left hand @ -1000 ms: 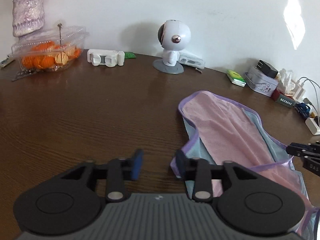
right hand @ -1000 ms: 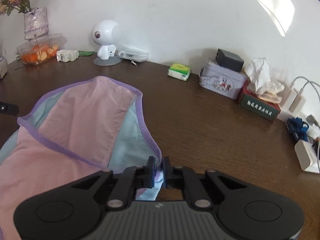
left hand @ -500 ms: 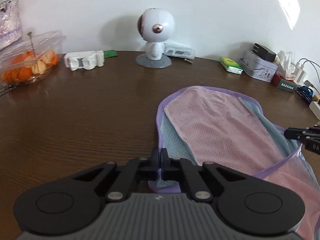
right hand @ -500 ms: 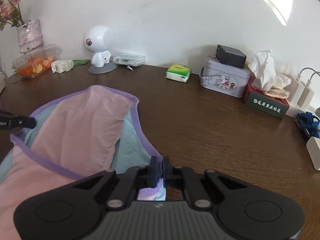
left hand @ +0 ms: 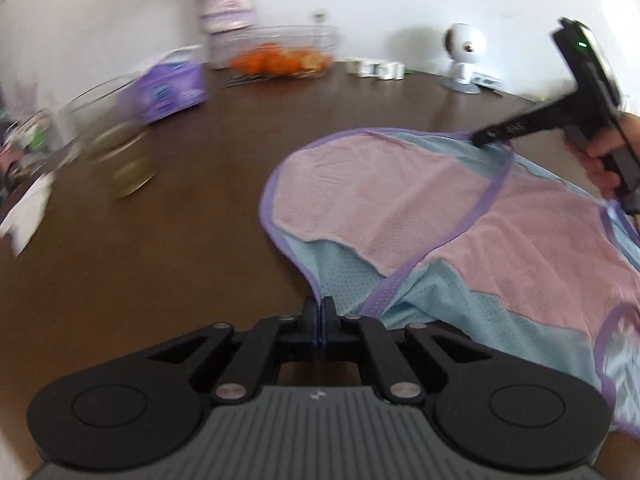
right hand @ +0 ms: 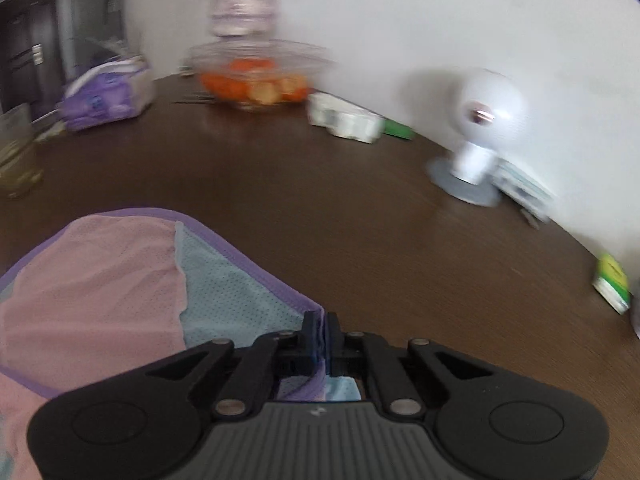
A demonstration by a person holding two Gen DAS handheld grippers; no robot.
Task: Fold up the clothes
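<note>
A pink and light-blue mesh garment with purple trim [left hand: 432, 216] lies on the dark wooden table [left hand: 168, 240]; it also shows in the right wrist view [right hand: 100, 300]. My left gripper [left hand: 319, 312] is shut on the garment's near purple edge. My right gripper [right hand: 322, 330] is shut on another trimmed edge, with cloth bunched between its fingers. In the left wrist view the right gripper [left hand: 486, 138] pinches the garment's far edge, held by a hand [left hand: 600, 160].
At the table's far side stand a white round-headed figure [right hand: 480, 136], a clear tray of orange fruit [right hand: 256, 76], a vase [right hand: 242, 0], a purple tissue pack [right hand: 106, 94] and white blocks [right hand: 344, 120]. A glass [left hand: 116, 152] stands left; a green packet [right hand: 612, 284] right.
My left gripper went from open to shut on the garment's edge. Both grippers have swung left with the cloth, so the views now show the table's left side. The garment is spread wider.
</note>
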